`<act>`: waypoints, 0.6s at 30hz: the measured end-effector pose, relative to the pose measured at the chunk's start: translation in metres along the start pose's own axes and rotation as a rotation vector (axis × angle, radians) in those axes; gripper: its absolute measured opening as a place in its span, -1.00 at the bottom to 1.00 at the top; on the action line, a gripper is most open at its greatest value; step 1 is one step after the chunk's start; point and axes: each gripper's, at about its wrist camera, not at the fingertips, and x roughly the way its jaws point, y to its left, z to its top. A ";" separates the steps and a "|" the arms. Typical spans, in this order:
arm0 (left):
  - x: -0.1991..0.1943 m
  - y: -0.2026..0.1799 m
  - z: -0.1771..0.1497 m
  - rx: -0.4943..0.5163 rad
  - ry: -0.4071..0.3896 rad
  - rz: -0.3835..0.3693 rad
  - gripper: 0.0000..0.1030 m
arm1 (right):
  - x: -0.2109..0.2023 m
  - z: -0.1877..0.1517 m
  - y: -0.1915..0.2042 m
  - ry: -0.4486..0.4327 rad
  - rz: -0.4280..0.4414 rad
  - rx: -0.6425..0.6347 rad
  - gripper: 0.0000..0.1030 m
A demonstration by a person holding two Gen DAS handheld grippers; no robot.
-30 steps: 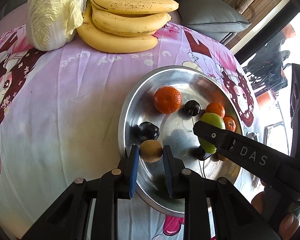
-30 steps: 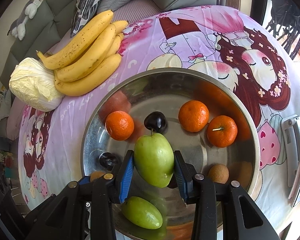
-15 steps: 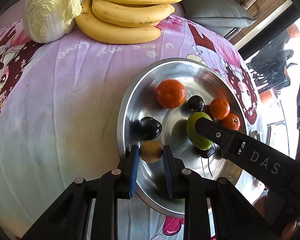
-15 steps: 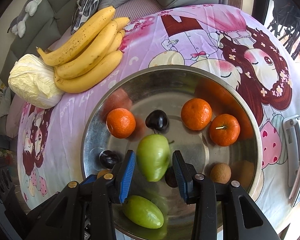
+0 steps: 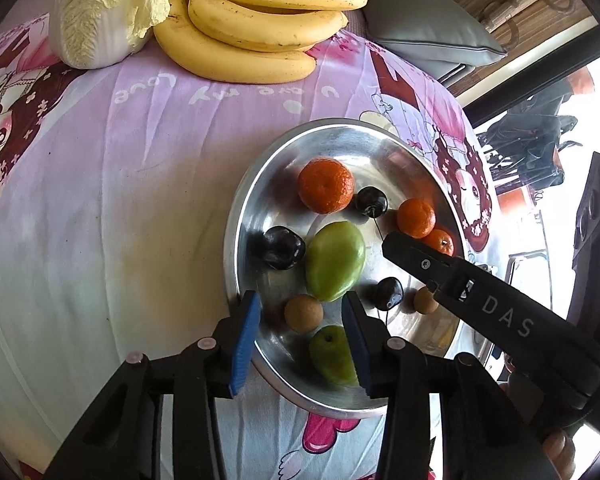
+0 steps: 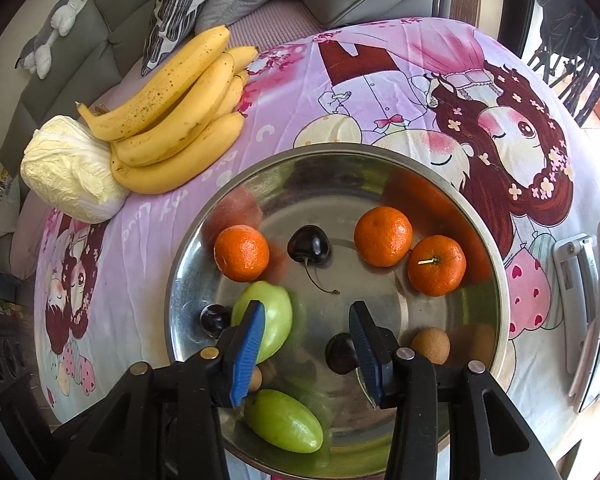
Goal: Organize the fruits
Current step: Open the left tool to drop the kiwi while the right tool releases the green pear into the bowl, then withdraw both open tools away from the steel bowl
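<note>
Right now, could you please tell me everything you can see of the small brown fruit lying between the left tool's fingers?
The small brown fruit is round, tan and matte, with a finely rough, dry-looking skin and no stem showing. It lies loose on the floor of the metal bowl, near the rim closest to the camera. The left tool is opening around it, and neither pad touches it. The larger green fruit sits just beyond, very close; contact is unclear.

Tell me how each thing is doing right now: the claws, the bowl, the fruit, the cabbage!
Left claw: opening, small brown fruit lies loose between its pads.
Right claw: opening, nothing gripped.
Metal bowl: upright, holding fruit.
Green fruit: lying free in the bowl.
Bananas: on the cloth, outside the bowl.
Cabbage: on the cloth beside the bananas.
</note>
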 end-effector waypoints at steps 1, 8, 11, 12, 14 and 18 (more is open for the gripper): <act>-0.003 0.000 0.000 0.002 -0.006 0.004 -0.06 | 0.000 0.000 -0.001 -0.002 0.000 0.005 -0.06; -0.024 0.027 0.005 -0.094 -0.070 0.096 0.36 | -0.001 0.001 -0.004 -0.005 -0.004 0.020 0.09; -0.027 0.049 0.009 -0.151 -0.085 0.212 0.36 | 0.001 0.000 0.000 0.004 -0.009 0.006 0.11; -0.028 0.056 0.009 -0.172 -0.086 0.243 0.36 | 0.002 -0.001 0.002 0.008 -0.013 -0.001 0.16; -0.029 0.069 0.010 -0.208 -0.085 0.280 0.36 | 0.004 -0.002 0.005 0.014 -0.020 -0.015 0.23; -0.031 0.084 0.010 -0.240 -0.090 0.320 0.36 | 0.007 -0.004 0.012 0.020 -0.030 -0.044 0.39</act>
